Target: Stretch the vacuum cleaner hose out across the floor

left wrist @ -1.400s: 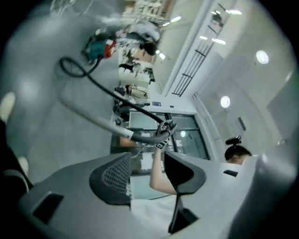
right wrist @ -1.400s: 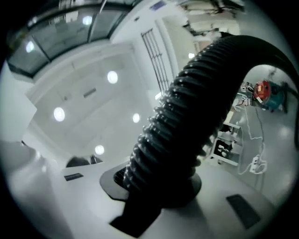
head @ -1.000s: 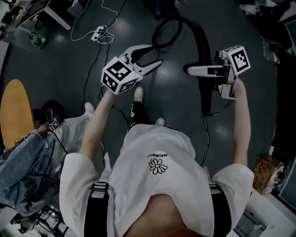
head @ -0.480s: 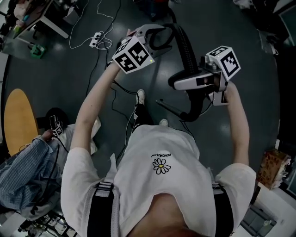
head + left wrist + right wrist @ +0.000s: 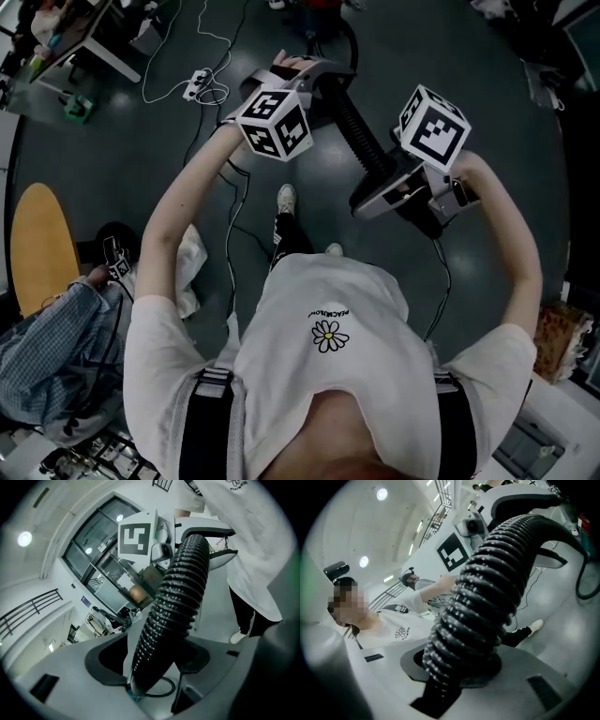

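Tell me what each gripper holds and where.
The right gripper is shut on the vacuum hose, clamping its ribbed length. The left gripper holds nothing: its jaws have just been opening and straddle the hose without pressing it.

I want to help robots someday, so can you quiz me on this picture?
1. True or false: the right gripper is empty.
2. The hose is: A white, B black, C yellow?
3. Fill in: the hose runs between the left gripper's ____.
Key: 1 false, it is shut on the hose. 2 B. 3 jaws; they have just been opening and stand apart around the hose.
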Tool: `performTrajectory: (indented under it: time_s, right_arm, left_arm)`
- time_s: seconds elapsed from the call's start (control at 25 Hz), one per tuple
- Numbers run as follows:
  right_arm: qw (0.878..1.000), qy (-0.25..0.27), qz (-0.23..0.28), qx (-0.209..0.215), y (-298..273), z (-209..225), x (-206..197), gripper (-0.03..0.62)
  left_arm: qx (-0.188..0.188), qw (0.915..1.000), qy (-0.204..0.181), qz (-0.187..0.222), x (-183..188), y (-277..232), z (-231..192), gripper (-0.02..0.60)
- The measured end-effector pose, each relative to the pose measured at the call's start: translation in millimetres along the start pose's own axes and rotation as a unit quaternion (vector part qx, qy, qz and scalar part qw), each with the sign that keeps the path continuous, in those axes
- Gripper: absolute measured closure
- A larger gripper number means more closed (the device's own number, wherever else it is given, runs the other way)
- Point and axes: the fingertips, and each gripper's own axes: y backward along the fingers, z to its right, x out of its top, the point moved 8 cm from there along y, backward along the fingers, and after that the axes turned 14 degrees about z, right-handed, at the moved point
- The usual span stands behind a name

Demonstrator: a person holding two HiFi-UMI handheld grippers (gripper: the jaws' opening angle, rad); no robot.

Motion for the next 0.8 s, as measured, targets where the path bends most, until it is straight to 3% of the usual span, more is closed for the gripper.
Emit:
performTrajectory:
  time_s: [0.12, 0.24, 0.4, 0.52, 0.64, 0.8]
  right_arm:
    - [0.999, 0.025, -0.02, -0.014, 2, -4, -3, 0.465]
    - [0.998, 0.059, -0.021, -0.031, 15, 1, -10, 0.465]
    - [0.988, 0.121, -0.068, -0.065, 37, 26, -25, 0.465]
    - [0.982, 0.151, -0.077, -0.081, 38, 39, -33, 0.465]
    - [0.959, 0.228, -0.024, -0.169, 58, 50, -24, 0.464]
    - [0.925, 0.293, 0.068, -0.232, 87, 56, -16, 0.456]
  left_arm:
    - [-0.038, 0.9989, 0.029, 0.001, -5, -8, 4, 0.322]
    - [-0.094, 0.9931, 0.044, -0.055, -6, -10, 8, 0.37]
    - [-0.165, 0.9789, 0.025, -0.118, -5, -9, 17, 0.402]
    - [-0.205, 0.967, 0.04, -0.146, -4, -1, 36, 0.413]
    - [-0.201, 0.9641, 0.092, -0.147, -8, 13, 41, 0.419]
    - [-0.133, 0.9716, 0.163, -0.108, -6, 22, 30, 0.419]
